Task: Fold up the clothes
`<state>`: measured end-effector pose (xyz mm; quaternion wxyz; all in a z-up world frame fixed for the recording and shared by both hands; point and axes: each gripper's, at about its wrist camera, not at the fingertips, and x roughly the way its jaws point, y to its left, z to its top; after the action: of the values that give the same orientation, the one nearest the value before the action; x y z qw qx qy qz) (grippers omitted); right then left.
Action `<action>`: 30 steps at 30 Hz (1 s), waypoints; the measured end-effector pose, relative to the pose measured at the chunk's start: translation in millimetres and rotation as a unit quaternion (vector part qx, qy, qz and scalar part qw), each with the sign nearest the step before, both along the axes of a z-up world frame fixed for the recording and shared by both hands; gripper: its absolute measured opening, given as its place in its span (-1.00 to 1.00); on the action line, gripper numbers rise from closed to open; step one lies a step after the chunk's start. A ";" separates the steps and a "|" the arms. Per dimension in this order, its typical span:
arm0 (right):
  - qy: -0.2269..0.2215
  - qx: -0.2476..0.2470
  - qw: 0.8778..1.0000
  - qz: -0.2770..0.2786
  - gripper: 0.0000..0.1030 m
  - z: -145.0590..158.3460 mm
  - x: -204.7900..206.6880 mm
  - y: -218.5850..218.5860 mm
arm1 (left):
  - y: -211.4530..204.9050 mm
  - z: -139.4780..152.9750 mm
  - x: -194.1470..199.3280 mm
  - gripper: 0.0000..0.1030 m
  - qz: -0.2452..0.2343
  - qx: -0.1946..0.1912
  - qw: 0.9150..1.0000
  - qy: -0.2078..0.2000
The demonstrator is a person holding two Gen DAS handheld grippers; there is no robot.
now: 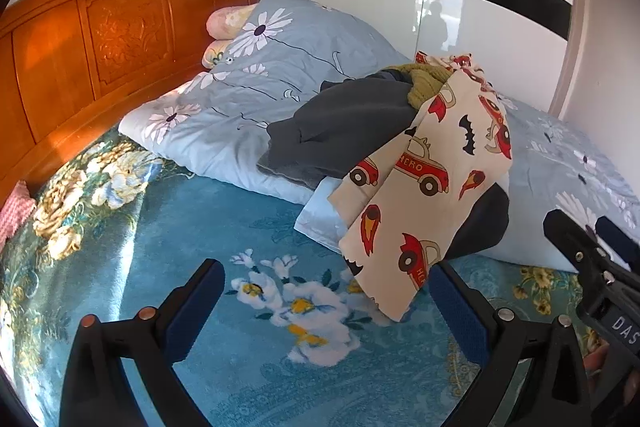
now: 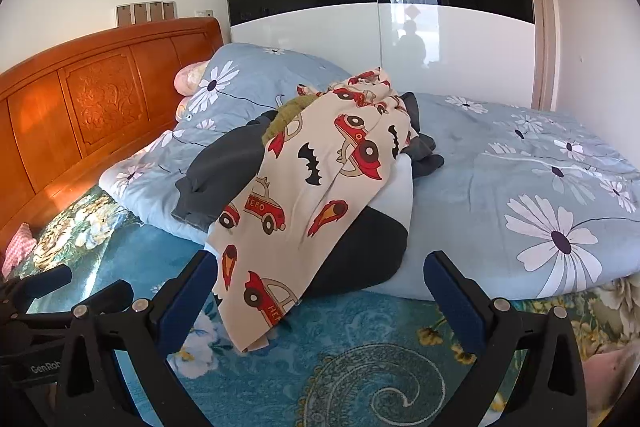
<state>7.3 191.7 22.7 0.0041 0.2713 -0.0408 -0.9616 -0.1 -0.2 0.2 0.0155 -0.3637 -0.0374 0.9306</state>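
Nearest, left gripper (image 1: 326,301) and right gripper (image 2: 320,291), jaws spread wide, empty, over blue floral blanket (image 1: 224,227). Beyond, car-print garment (image 2: 316,187) draped down clothes pile (image 1: 340,135) on folded duvet (image 2: 500,163).

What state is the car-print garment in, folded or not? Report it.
Not folded. The car-print garment lies crumpled, draped loose over the clothes pile, its end trailing onto the blue bedspread.

A home bedroom is shown. A bed with a carved wooden headboard (image 2: 100,107) is seen, covered by a blue floral blanket (image 1: 240,367). A daisy-print quilt (image 2: 520,187) and pillows (image 1: 224,23) are piled beside the headboard. A glossy white wardrobe (image 2: 320,39) is set just beyond the headboard.
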 end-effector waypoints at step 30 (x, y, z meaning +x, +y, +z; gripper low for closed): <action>-0.008 -0.003 1.000 0.016 1.00 -6.5 -8.8 0.3 | 7.2 -1.0 -1.1 1.00 -0.012 -0.017 0.998 0.054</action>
<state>-1.5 192.0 16.2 0.0196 0.2797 -0.0396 -0.9591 -1.2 6.9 -0.8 0.0230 -0.3133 -0.0167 0.9492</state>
